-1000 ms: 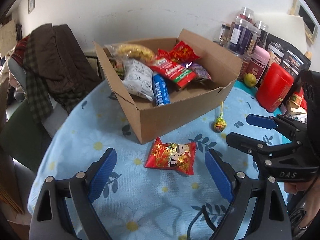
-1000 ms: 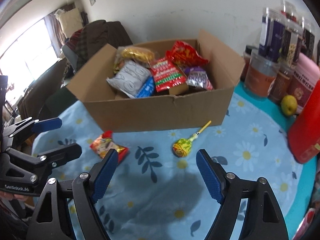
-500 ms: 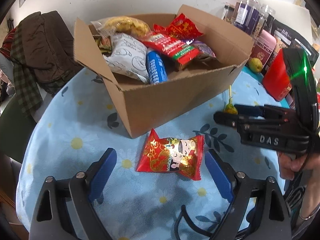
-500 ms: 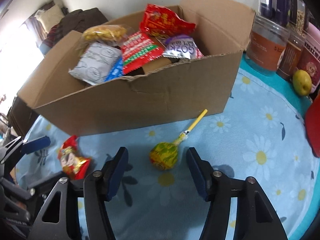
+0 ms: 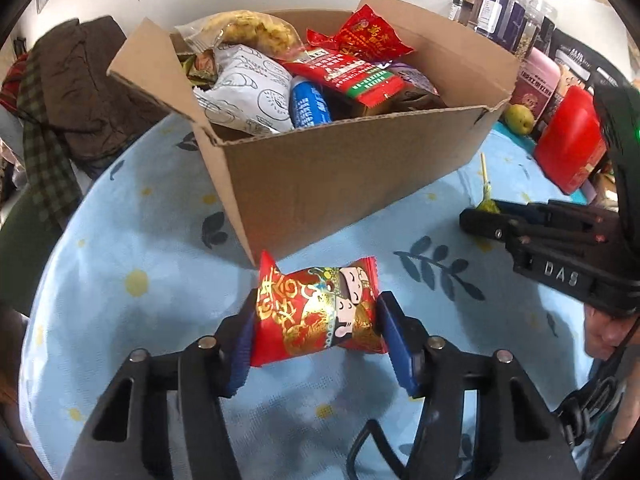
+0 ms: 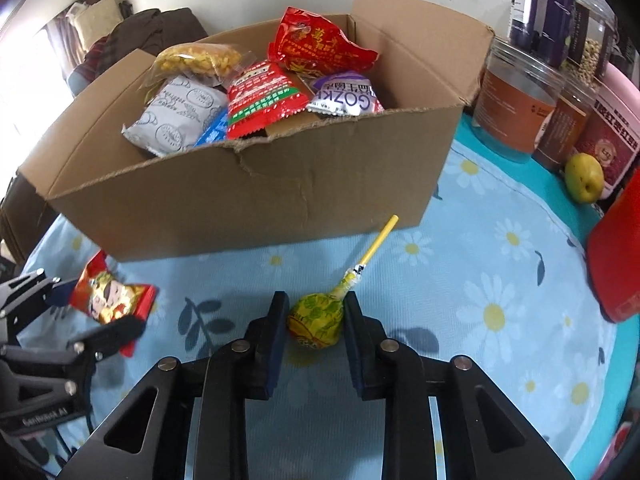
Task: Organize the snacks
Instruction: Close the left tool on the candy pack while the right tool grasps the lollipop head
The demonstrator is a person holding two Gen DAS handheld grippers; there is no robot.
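Snacks first: the red packet (image 5: 316, 314) sits crosswise between my left gripper (image 5: 316, 334) pads, its long axis running pad to pad, and the jaws have just been closing until the pads press on its two crimped ends. It lies on the flowered tablecloth (image 5: 132, 320), just in front of the near corner of the cardboard box (image 5: 340, 184).

My right gripper (image 6: 315, 330) has just clenched on the head of the lollipop (image 6: 315, 320); its yellow stick points away from the jaws, up toward the box wall (image 6: 248, 196).

Both hands are about equally near the box, so I judge each lift goes up and forward over the near wall. The box is already heaped with packets: a white bag, red ones, a blue one, a clear bag of yellow pieces.
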